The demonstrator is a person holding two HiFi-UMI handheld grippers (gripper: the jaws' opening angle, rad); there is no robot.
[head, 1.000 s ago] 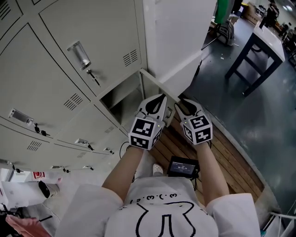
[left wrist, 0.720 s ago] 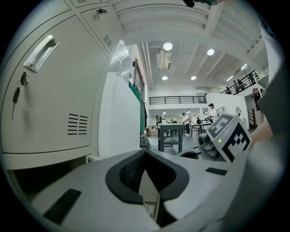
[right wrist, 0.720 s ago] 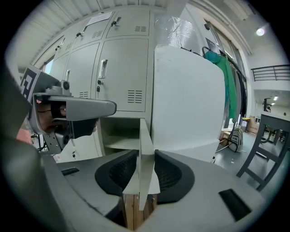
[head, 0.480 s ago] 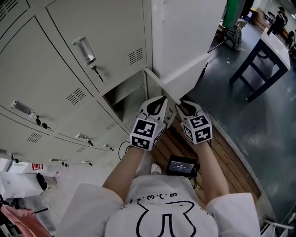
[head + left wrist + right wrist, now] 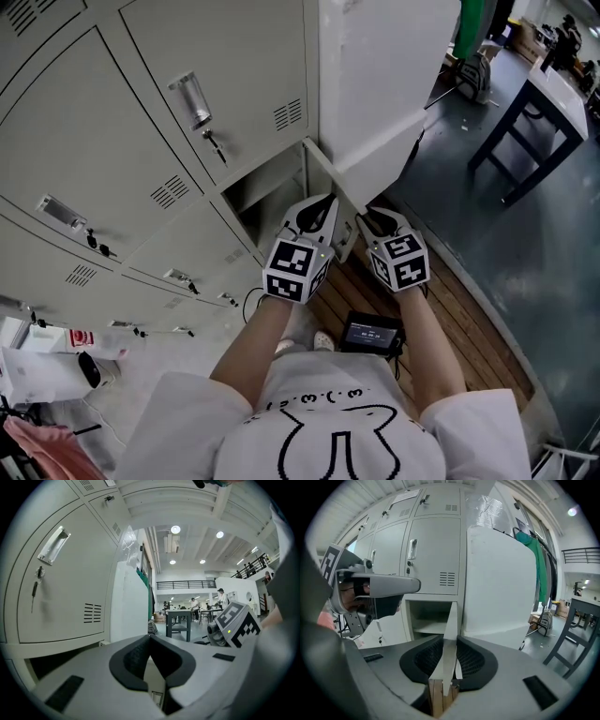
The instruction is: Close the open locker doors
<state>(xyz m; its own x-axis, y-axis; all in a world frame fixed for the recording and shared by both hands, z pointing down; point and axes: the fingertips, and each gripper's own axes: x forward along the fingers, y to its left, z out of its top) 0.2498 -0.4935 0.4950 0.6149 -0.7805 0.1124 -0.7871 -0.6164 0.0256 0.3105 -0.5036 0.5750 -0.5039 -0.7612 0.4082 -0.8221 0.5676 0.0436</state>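
The open locker compartment [image 5: 258, 192] sits low in the bank of grey lockers. Its door [image 5: 333, 173] stands swung out, seen edge-on in the head view. My right gripper [image 5: 370, 217] is on the door's outer edge. In the right gripper view the door's edge [image 5: 449, 634] runs up between the dark pads [image 5: 471, 660], which close on it from both sides, with the compartment [image 5: 429, 618] behind. My left gripper [image 5: 319, 208] hangs just left of the door, its tips together and nothing held. The left gripper view shows a pale surface beyond its shut tips [image 5: 150, 637].
Closed lockers [image 5: 103, 169] with handles and keys fill the left. A tall white panel [image 5: 384, 75] stands right of the open compartment. I stand on a wooden platform [image 5: 459, 319]; a dark table [image 5: 534, 103] is on the grey floor at right. A small device [image 5: 370, 333] hangs at my waist.
The lockers have slid rightward in the head view. Both grippers stay together at the door's edge, having shifted only slightly with it.
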